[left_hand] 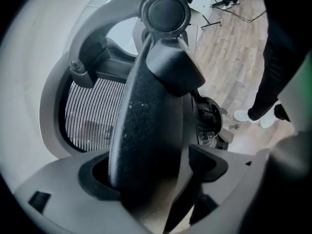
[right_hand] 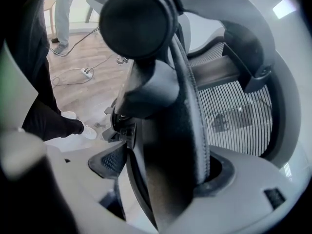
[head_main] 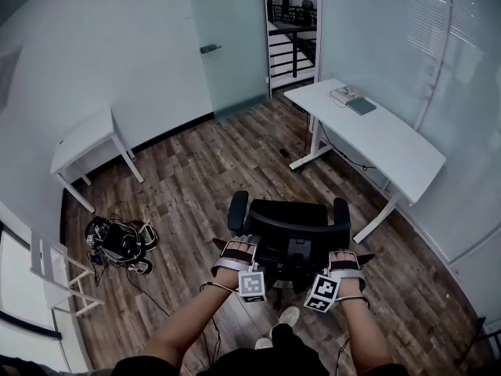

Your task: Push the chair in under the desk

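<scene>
A black office chair [head_main: 288,224] with a mesh back stands in the middle of the wood floor, its seat facing the white desk [head_main: 389,144] at the right, a short gap from it. My left gripper [head_main: 237,254] is shut on the left edge of the chair's backrest [left_hand: 146,111], and its padded rim fills the space between the jaws. My right gripper [head_main: 343,262] is shut on the right edge of the backrest [right_hand: 180,126] in the same way. In both gripper views the grey mesh shows beyond the rim.
A small white table [head_main: 84,137] stands by the left wall. A heap of black gear and cables [head_main: 119,242] lies on the floor at left. On the desk's far end lie a book and a box [head_main: 354,100]. A frosted glass door [head_main: 228,41] is behind.
</scene>
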`<state>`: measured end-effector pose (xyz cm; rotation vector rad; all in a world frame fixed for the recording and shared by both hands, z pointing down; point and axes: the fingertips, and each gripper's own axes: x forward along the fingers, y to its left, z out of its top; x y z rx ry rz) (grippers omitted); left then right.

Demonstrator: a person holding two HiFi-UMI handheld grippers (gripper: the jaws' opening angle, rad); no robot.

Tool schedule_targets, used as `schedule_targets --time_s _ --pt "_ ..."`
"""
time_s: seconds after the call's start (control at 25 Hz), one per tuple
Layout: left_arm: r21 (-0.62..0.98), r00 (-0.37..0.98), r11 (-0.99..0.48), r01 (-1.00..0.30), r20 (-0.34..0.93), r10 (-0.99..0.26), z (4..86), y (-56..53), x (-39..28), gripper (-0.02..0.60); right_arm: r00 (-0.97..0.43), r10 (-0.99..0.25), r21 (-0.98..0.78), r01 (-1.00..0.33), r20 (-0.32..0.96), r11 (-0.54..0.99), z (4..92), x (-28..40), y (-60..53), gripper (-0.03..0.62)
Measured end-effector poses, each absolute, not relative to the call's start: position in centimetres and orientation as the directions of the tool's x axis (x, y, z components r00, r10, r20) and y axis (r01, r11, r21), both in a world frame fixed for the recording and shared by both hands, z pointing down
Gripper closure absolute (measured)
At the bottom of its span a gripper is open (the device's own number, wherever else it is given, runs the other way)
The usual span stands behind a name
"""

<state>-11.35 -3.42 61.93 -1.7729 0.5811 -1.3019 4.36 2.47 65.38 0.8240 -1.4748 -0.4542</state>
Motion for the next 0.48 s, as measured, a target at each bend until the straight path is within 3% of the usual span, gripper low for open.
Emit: schedule_targets --time_s 0.48 --pt "-0.832 0.391 -0.542 0.122 0.542 -0.744 61.6 -8.7 -9.1 0.158 0.103 -0.736 0.74 -0.187 0.669 0.646 65.3 6.0 -2.1 0.175"
